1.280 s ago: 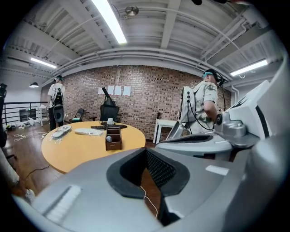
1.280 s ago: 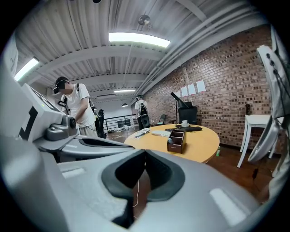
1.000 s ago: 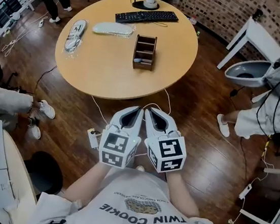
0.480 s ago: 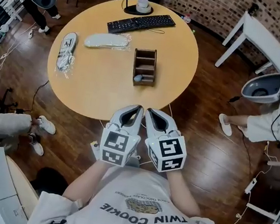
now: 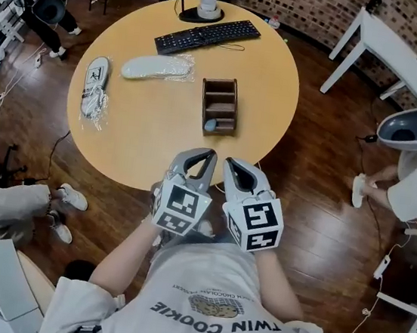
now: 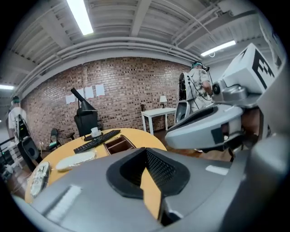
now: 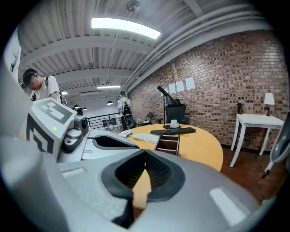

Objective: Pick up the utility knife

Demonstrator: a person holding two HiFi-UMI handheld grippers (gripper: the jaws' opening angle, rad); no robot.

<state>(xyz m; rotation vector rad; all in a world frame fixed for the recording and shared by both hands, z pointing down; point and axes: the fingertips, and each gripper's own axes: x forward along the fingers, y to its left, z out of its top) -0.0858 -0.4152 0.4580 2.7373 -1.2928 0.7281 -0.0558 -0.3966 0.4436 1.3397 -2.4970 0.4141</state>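
Knife: not plainly identifiable in any view. The likeliest candidate is a small blue-grey thing [image 5: 210, 125] in the near compartment of the organizer [image 5: 220, 102], which stands on the round table [image 5: 144, 134]. It is too small to confirm, and its long axis cannot be read. The organizer's own long axis runs away from the person, roughly in line with both tools. Position relative to tools: straight ahead and just beyond their tips, apart from both. Left tool [image 5: 208, 154]: clenched, pads together, nothing between them, tip almost directly below the blue-grey thing and, by judgement, slightly the nearer. Right tool [image 5: 233, 162]: also clenched and empty, just beside the left, aimed a little to the right of the organizer. Both tips lie over the table's near edge. Elsewhere on the table, well apart from the tools: keyboard [image 5: 207, 36], cup [image 5: 207, 7], two wrapped pieces [image 5: 157, 67]. Change from a second ago: the tools were then over the floor, short of the table's edge. The table and organizer now sit closer to them, and the left tool's marker cube shows rolled to one side.
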